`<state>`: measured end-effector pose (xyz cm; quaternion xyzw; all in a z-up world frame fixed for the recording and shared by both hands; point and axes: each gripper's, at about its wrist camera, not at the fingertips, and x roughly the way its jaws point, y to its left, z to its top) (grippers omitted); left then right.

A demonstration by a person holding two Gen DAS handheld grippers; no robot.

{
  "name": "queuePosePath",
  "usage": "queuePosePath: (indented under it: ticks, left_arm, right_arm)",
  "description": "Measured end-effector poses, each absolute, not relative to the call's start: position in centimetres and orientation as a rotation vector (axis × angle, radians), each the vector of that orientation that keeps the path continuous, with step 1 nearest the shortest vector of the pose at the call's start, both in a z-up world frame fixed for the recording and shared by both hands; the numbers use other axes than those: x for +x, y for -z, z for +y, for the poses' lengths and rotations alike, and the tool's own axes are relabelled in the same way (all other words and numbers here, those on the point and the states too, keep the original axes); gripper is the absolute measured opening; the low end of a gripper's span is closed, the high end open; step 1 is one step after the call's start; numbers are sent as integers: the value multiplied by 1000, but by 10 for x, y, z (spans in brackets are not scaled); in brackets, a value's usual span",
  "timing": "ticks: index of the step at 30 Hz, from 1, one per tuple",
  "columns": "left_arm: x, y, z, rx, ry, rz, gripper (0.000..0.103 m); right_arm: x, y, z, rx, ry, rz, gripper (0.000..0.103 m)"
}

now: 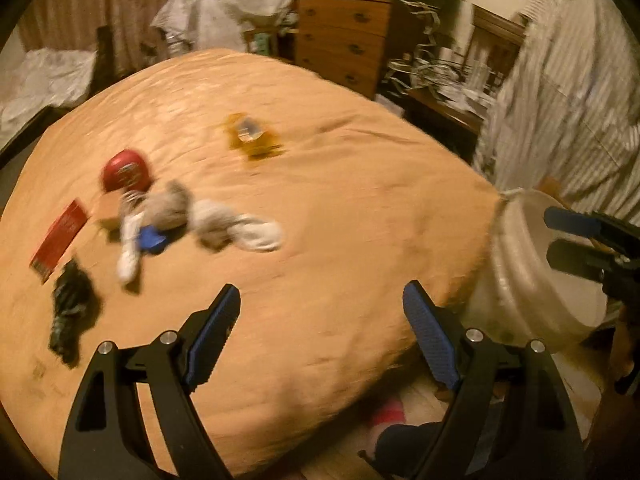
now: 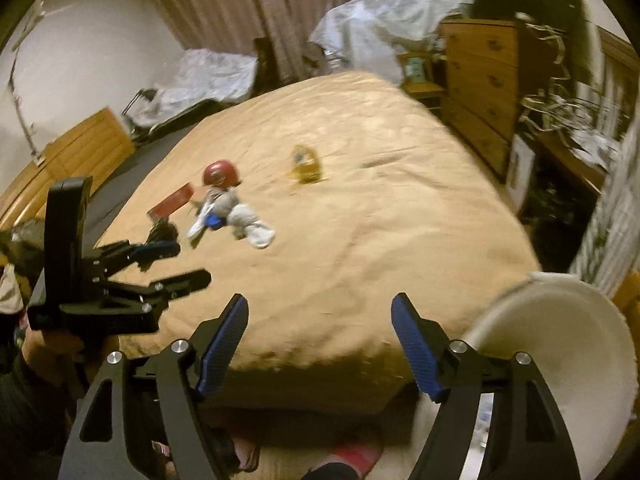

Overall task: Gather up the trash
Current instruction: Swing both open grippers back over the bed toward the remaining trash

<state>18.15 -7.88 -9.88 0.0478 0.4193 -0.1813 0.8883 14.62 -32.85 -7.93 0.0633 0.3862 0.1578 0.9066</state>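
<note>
Two grippers out front, both with jaws parted and nothing between them: left gripper (image 1: 322, 300) over the near part of the bed (image 1: 340, 208), right gripper (image 2: 320, 312) above the bed's near edge. No earlier frame to compare. Just beside the bed's near right corner, a white bucket (image 2: 560, 352), pale inside, contents not visible from here. Farther along, toward the left side of the tan cover, a loose cluster of trash, all blurred: a dark crumpled scrap (image 1: 70, 308) nearest; beyond it a flat red packet (image 1: 60, 240); next to that a grey and white crumpled bundle (image 1: 208, 220) with a small blue piece (image 1: 151, 239) touching it; a round red lid-like item (image 1: 126, 170) just behind. Well apart from the cluster, farther up the bed, a yellow-brown wrapper (image 1: 252, 138) lying alone. Past the bed, a wooden chest of drawers (image 1: 344, 40) and heaps of pale bedding (image 1: 224, 4).
</note>
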Motion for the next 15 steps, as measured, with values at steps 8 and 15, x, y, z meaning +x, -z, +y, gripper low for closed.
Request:
queuePosePath:
  ticks: [8, 15]
  left_arm:
    - [202, 109, 51, 63, 154, 863, 80]
    - [221, 125, 147, 8, 14, 868, 80]
  right_arm:
    - [179, 100, -260, 80, -417, 839, 77]
    - [205, 127, -232, 52, -457, 883, 77]
